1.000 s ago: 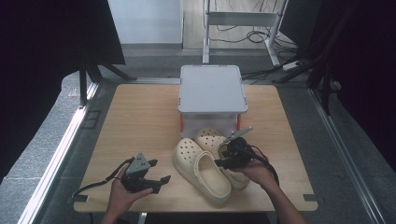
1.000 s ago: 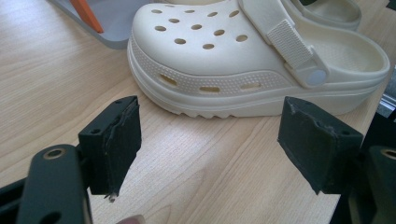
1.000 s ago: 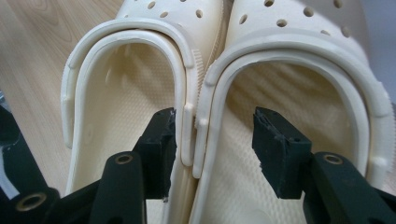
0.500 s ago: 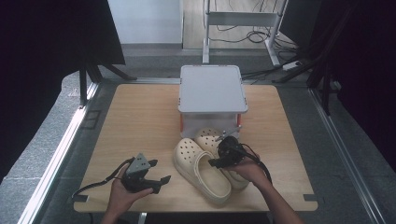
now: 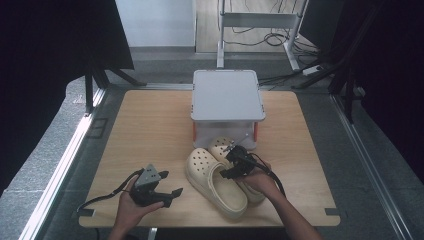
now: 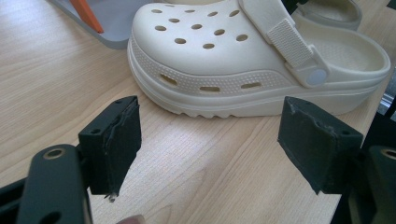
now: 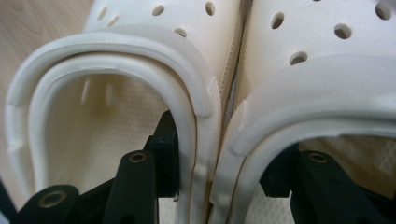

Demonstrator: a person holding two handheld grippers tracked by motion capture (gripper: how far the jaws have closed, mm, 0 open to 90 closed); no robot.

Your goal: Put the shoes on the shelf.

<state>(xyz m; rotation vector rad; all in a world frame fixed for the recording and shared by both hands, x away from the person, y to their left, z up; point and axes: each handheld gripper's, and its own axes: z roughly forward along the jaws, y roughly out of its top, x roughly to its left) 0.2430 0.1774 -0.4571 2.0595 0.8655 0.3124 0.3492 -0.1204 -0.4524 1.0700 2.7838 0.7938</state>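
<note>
The light wooden bench (image 5: 150,130) carried a grey lidded plastic box (image 5: 227,100) near its far edge. Just before the box, toward the near edge, two cream perforated foam clogs (image 5: 215,181) lay side by side, touching. The right tool (image 5: 239,162) straddled their adjoining inner walls, one jaw inside each clog; its jaws had just been closing, pads against those walls. The left tool (image 5: 150,187) rested released near the near-left corner, nothing between its jaws.

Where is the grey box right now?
In the high view the grey box sits at the middle of the wooden table, toward its far edge, just behind the two cream clogs.
</note>
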